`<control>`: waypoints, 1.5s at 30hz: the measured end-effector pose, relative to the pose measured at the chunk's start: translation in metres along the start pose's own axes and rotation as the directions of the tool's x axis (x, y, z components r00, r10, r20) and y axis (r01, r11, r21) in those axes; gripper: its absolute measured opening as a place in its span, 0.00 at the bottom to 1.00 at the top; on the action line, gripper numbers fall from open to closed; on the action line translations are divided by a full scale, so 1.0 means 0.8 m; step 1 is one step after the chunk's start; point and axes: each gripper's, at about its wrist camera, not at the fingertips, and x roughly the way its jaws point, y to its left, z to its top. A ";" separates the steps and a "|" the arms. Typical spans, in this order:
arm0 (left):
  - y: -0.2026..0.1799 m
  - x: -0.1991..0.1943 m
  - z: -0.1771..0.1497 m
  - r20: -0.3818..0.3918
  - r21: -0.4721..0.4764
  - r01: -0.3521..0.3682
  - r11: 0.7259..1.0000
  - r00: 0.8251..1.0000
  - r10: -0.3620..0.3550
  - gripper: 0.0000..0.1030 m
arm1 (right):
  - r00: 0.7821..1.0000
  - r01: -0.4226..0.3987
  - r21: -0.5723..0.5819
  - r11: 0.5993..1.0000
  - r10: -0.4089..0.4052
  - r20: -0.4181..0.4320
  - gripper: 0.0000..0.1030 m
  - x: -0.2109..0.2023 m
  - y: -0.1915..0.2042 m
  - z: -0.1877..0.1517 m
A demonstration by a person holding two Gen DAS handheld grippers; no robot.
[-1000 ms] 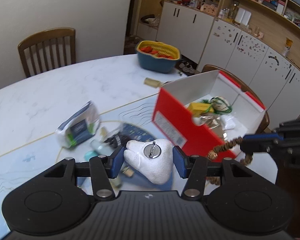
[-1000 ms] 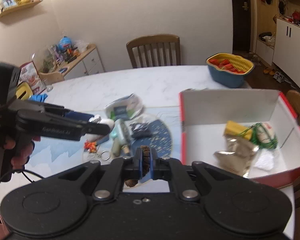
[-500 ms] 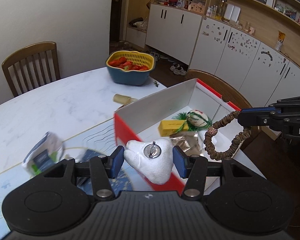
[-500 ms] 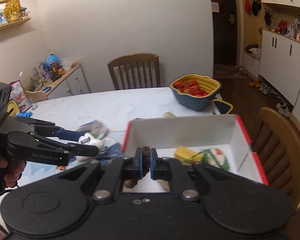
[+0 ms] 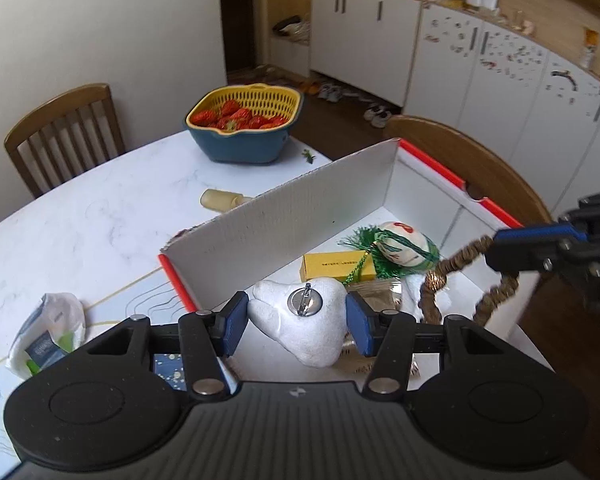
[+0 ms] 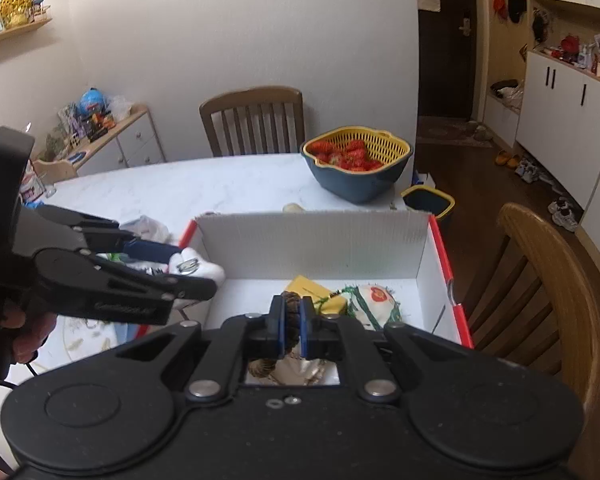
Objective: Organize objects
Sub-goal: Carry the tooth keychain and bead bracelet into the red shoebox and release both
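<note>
Mid-tidy at a white marble-look table (image 5: 100,208): the left gripper (image 5: 296,316), fingers part-spread, clamps a white tooth-shaped foam block w/ a round metal pin badge (image 5: 308,320), poised over the near left corner of a red-edged white cardboard box (image 5: 284,220). Inside lie a yellow rectangular carton (image 5: 332,266) & a green-tasselled painted egg ornament (image 5: 400,244). At right, the right gripper (image 6: 291,326), jaws pinched tight, dangles a brown beaded bracelet (image 5: 432,292) over the box interior. Best approach, judging from here: lower both into bare floor space, clear of the walls, then release w/o dropping onto items already packed.
</note>
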 end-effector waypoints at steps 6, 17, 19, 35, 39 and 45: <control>-0.016 0.032 0.012 -0.034 -0.032 -0.078 0.996 0.996 0.077 0.51 | 0.997 -0.063 -0.037 0.997 0.061 -0.054 0.05 0.022 -0.016 -0.005; -0.033 0.095 0.022 -0.156 -0.062 -0.202 0.977 0.969 0.190 0.51 | 0.979 -0.123 -0.117 0.985 0.102 -0.174 0.05 0.062 -0.045 -0.013; -0.033 0.103 0.022 -0.176 -0.070 -0.212 0.975 0.964 0.198 0.51 | 0.977 -0.120 -0.134 0.984 0.094 -0.190 0.05 0.068 -0.047 -0.016; -0.030 0.139 0.025 -0.261 -0.088 -0.241 0.966 0.942 0.211 0.53 | 0.959 -0.109 -0.170 0.979 0.059 -0.277 0.18 0.104 -0.059 -0.029; -0.028 0.138 0.024 -0.264 -0.102 -0.238 0.966 0.943 0.204 0.56 | 0.959 -0.115 -0.167 0.979 0.066 -0.277 0.31 0.101 -0.061 -0.027; -0.032 0.135 0.026 -0.257 -0.096 -0.220 0.971 0.948 0.190 0.63 | 0.962 -0.106 -0.148 0.983 0.064 -0.267 0.45 0.092 -0.065 -0.026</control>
